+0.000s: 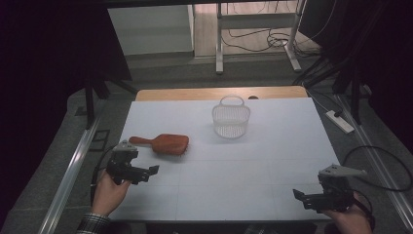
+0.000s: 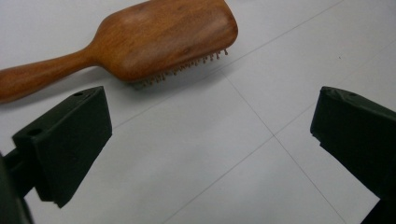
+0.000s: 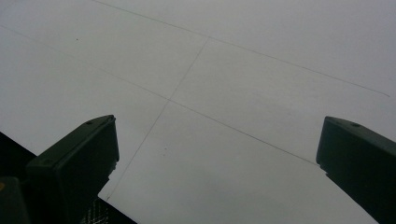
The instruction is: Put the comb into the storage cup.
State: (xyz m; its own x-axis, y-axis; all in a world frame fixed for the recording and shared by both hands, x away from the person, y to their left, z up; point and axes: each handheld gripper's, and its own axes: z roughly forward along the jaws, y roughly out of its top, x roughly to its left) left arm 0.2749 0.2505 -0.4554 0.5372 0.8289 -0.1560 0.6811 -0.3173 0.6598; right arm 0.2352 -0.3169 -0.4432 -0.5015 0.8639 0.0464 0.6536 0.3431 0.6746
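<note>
A wooden paddle hairbrush (image 1: 162,143) lies bristles down on the white table (image 1: 224,170), left of centre, its handle pointing left. In the left gripper view the hairbrush (image 2: 140,42) is just beyond the jaws, apart from them. My left gripper (image 1: 151,171) is held just in front of the brush near the table's left edge, open and empty; between its jaws (image 2: 205,140) is bare table. My right gripper (image 1: 298,195) hovers at the front right corner, open, with bare table between its jaws (image 3: 215,154).
A white plastic mesh basket (image 1: 231,118) with a handle stands upright at the back centre of the table. Beyond the table are metal stand legs (image 1: 219,48) and cables on the floor. A power strip (image 1: 341,122) lies on the floor at right.
</note>
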